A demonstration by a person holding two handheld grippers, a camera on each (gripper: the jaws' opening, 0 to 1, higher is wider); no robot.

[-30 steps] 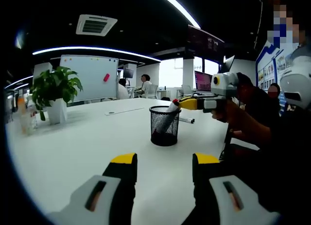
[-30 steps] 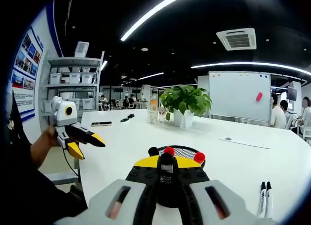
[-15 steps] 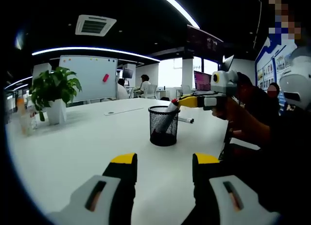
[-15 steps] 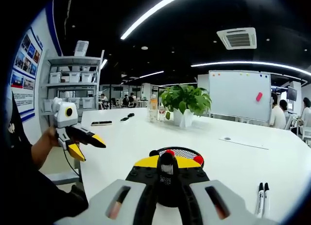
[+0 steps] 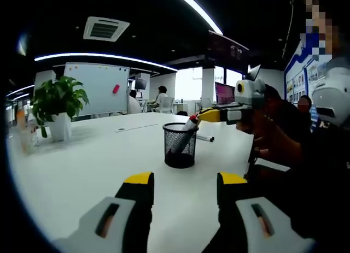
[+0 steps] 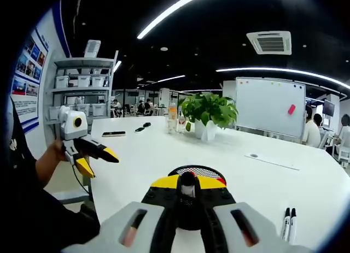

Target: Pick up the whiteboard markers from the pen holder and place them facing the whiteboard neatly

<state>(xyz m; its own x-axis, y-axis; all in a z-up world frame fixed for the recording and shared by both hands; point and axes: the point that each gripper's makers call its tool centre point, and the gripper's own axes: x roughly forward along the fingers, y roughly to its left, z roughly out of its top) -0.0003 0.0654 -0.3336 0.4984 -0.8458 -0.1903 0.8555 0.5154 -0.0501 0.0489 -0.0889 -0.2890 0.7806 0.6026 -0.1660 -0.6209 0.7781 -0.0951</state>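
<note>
Yellow-tipped jaws of the right gripper (image 6: 187, 183) are clamped on one marker (image 5: 190, 123) above the black mesh holder (image 5: 180, 145), which stands on the white table (image 5: 82, 165). The left gripper (image 5: 183, 182) hangs with its jaws wide apart, holding nothing. Two markers (image 6: 289, 222) lie side by side on the table. What else the holder contains is hard to make out. A whiteboard (image 6: 270, 107) stands beyond.
</note>
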